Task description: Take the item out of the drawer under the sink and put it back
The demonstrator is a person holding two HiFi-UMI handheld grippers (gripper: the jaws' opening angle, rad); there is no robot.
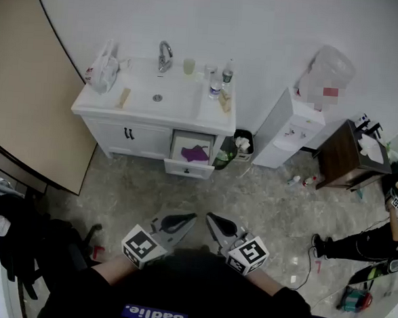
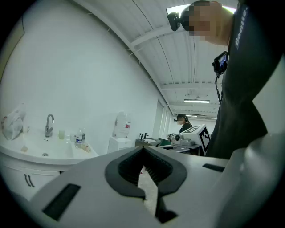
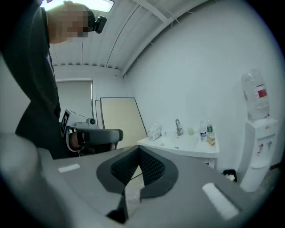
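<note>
A purple item (image 1: 195, 152) is seen lying in the open drawer (image 1: 188, 168), which is pulled out at the right side under the sink (image 1: 155, 99) of the white vanity. On the counter, a faucet (image 1: 165, 55) is seen at the back, a white bag (image 1: 103, 67) at left & bottles (image 1: 221, 78) at right. A small bin (image 1: 242, 143) & a water dispenser (image 1: 291, 124) are placed just right of the vanity. Both tongs are held near the body, well apart from the drawer. The left gripper (image 1: 189, 217) is closed tip to tip w/ nothing between the jaws. The right gripper (image 1: 212, 218) is likewise closed & empty.
</note>
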